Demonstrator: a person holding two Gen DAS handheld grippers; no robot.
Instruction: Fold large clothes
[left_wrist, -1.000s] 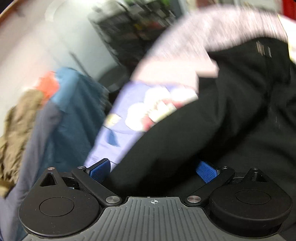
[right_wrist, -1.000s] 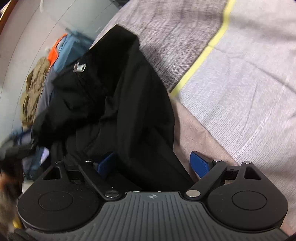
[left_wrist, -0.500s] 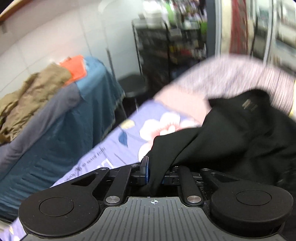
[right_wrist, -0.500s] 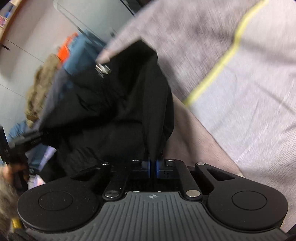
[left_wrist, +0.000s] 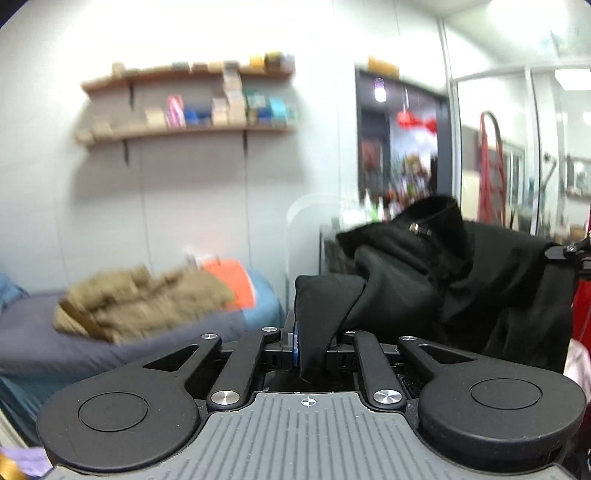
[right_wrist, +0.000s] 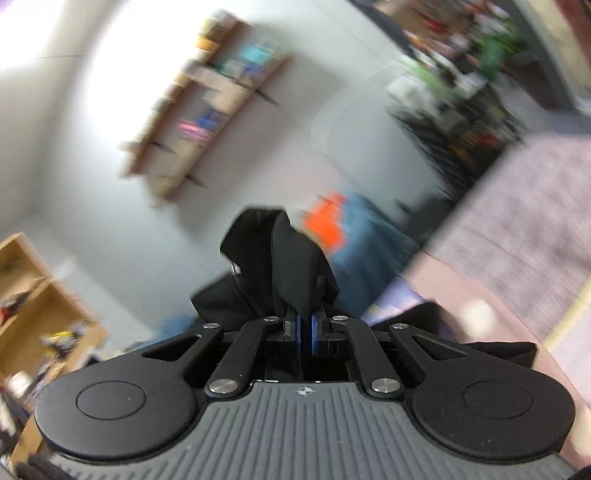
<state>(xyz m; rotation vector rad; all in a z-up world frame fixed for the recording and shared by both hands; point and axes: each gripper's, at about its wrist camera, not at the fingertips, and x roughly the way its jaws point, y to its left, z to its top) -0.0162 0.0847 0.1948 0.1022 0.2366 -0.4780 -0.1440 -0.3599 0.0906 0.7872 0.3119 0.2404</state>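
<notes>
Two grippers held one black garment (left_wrist: 454, 280) aloft between them, each clamped tight on a bunch of its cloth. Nearest the lens in the left wrist view, the left gripper (left_wrist: 313, 349) pinched a thick wad of black fabric that rose toward 12 o'clock and then stretched away toward 2 o'clock, where the other gripper's black linkage (left_wrist: 569, 251) showed at the frame's right edge. The garment's long axis appeared to run roughly level from one gripper across to the other, with a collar or hood bearing a small metal tag standing up near the middle and the rest hanging below.

In the right wrist view, the right gripper (right_wrist: 304, 334) had its blue pads (right_wrist: 314, 332) pressed on a thin fold of the same cloth, which stood up toward 12 o'clock as a peaked flap, with more fabric sagging at 9 and 3 o'clock.

Neither hand looked nearer the bulk; the coming move seemingly depended on keeping that span taut so that the piece could hang flat. Beyond, at 9 o'clock in the left view, a tan garment (left_wrist: 140, 302) and something orange (left_wrist: 236, 280) lay heaped on a blue-covered surface (left_wrist: 266, 306). Farthest off, wooden shelves (left_wrist: 188, 129) lined the white wall. A pinkish bedspread (right_wrist: 535, 221) filled 3 o'clock in the right view.
</notes>
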